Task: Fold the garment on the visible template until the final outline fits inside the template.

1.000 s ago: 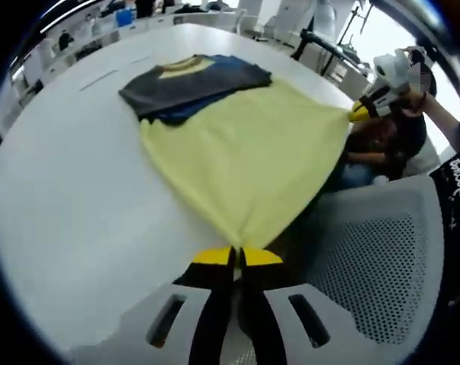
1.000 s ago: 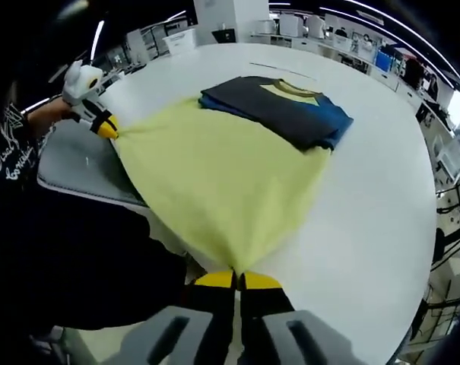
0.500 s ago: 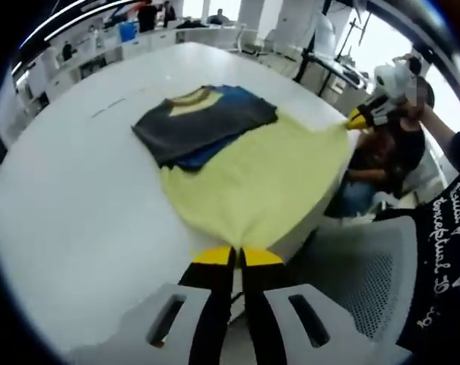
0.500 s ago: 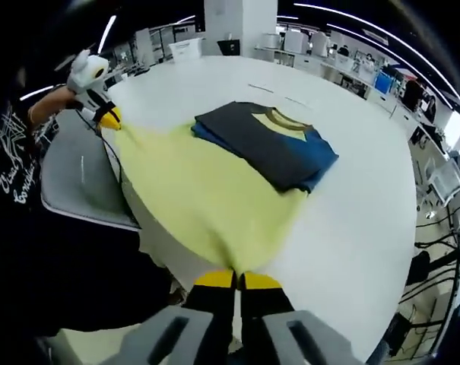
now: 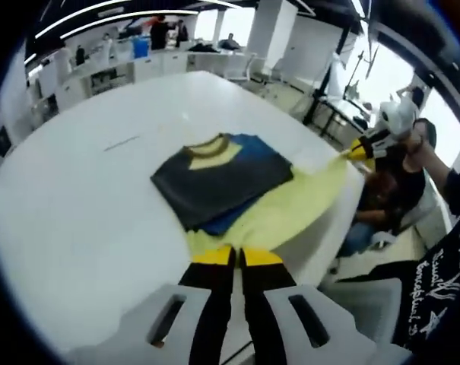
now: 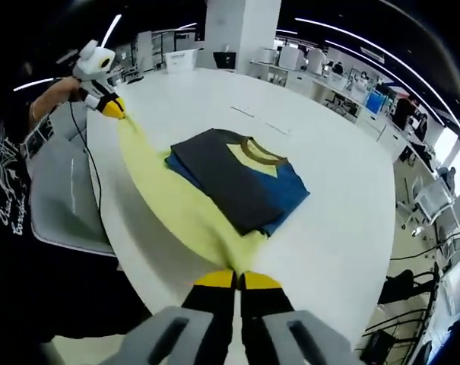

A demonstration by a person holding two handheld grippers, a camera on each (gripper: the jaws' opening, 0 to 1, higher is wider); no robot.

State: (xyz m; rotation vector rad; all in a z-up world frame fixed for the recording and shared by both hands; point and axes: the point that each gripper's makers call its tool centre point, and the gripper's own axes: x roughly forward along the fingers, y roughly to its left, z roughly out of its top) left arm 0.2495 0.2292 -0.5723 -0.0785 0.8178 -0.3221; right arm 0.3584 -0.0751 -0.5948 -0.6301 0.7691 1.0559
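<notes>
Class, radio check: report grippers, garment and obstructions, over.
Left gripper and right gripper both shut on yellow hem. Garment's folded dark and blue top part flat on white table. Nothing in the way.

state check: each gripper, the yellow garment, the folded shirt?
left gripper: shut on the yellow garment's hem corner.
right gripper: shut on the other hem corner.
yellow garment: stretched taut between both grippers, lifted along the edge of the white table, partly under the folded shirt.
folded shirt: dark grey and blue, folded, lying flat on the table, yellow collar showing.
</notes>
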